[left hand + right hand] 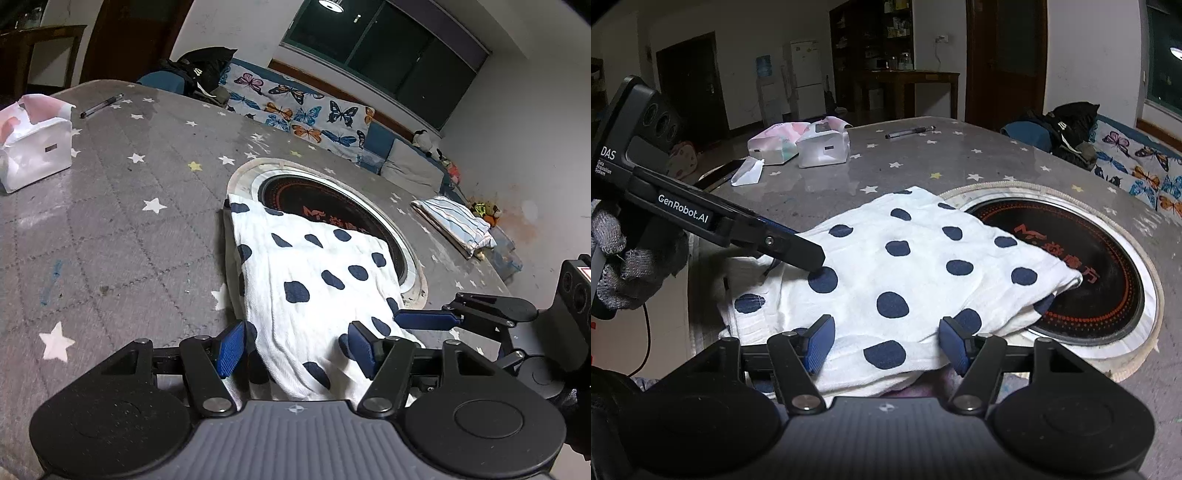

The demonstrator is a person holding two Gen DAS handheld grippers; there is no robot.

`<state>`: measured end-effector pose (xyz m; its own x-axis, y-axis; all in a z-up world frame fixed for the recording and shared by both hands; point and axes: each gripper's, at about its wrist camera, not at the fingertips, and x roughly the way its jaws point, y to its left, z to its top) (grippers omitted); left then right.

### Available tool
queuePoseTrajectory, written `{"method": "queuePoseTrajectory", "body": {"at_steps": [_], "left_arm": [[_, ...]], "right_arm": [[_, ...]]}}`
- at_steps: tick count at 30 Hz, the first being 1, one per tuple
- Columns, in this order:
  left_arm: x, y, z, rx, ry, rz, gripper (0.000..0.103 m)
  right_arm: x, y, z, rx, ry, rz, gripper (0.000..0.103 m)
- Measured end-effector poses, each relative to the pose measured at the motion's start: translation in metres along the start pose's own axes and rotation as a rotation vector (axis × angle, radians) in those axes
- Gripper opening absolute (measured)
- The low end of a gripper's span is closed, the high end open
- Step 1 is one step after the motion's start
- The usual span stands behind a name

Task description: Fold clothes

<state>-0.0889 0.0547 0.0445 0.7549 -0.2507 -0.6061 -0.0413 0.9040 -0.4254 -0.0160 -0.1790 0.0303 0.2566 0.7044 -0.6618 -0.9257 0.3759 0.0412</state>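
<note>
I have the spotted cloth lying folded on the grey star-print table, its far end draped over the rim of the round black hotplate set into the tabletop. Its long axis runs away from me toward that hotplate, and the near end sits right under both tools. My left gripper is spread, blue pads standing clear on either side of the near edge — nothing pinched. My right gripper is likewise released, its pads straddling the near hem without pressing it. From the right wrist view the left tool's tip seems to rest on the cloth's left side, though I can't be sure it actually touches. Both hands are about equally near the near edge — left tool at the left corner, right tool at the right — so the next fold, I judge, would go lengthwise away from me. A second striped cloth lies folded well apart at the right.
</note>
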Motion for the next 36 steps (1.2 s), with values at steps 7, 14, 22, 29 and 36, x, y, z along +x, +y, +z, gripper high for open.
{"method": "queuePoseTrajectory", "body": {"at_steps": [7,14,22,29,36], "left_arm": [[0.001,0.001,-0.006,-0.002,0.021,0.028,0.064],[-0.004,0.001,-0.011,-0.015,0.017,0.036,0.064],[-0.007,-0.003,-0.013,-0.006,0.022,0.04,0.07],[-0.013,-0.011,-0.015,0.024,0.017,0.031,0.077],[-0.017,-0.013,-0.02,0.035,0.025,0.035,0.083]], "right_arm": [[0.001,-0.001,-0.005,0.014,-0.001,-0.012,0.065],[-0.012,0.009,0.004,-0.022,-0.05,-0.012,0.066],[-0.004,0.01,-0.002,-0.017,-0.024,-0.013,0.07],[-0.009,0.008,-0.002,0.0,-0.035,-0.022,0.078],[-0.012,0.001,-0.002,0.04,-0.045,-0.039,0.082]]}}
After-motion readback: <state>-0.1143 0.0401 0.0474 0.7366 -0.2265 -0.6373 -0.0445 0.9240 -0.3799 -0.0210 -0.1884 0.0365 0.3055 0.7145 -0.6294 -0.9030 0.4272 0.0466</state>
